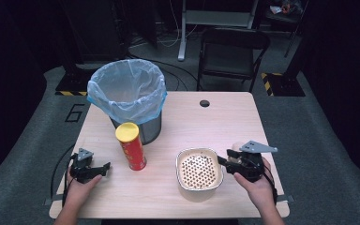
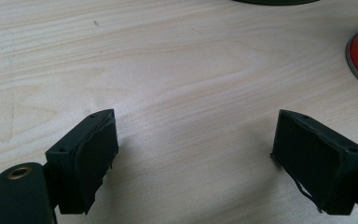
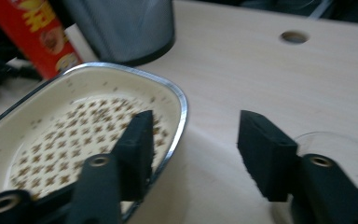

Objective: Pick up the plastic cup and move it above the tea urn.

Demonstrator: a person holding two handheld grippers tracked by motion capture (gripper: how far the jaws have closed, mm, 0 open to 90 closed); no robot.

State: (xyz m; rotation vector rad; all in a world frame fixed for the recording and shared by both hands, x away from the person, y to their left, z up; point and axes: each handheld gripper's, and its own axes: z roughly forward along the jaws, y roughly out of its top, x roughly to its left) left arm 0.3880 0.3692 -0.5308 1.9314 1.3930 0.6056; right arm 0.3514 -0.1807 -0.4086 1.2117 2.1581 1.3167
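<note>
the cream enamel dish (image 1: 199, 169) sits on the near right part of the table, roughly square with rounded corners, a silvery metal rim and a floor printed with rows of small brown motifs. the right gripper (image 1: 226, 162) is at its right rim, jaws partly open and astride that rim in the right gripper view, 1 jaw over the inside of the dish (image 3: 74, 135) and the other outside over the wood, pads not pressing on it. to the left of the dish stands a red crisp tube (image 1: 131, 146) with a yellow lid; its label shows yellow lettering too blurred to read. behind the tube is a dark bin (image 1: 133, 101) lined with a pale blue plastic bag. the left gripper (image 1: 101, 169) rests near the left edge, jaws wide apart over bare wood (image 2: 191, 121), holding nothing. the table (image 1: 225, 122) is light woodgrain with a round cable hole. a "6" is marked on the grey floor at the left, and a dark folding chair (image 1: 232, 54) stands beyond in a dim room.
</note>
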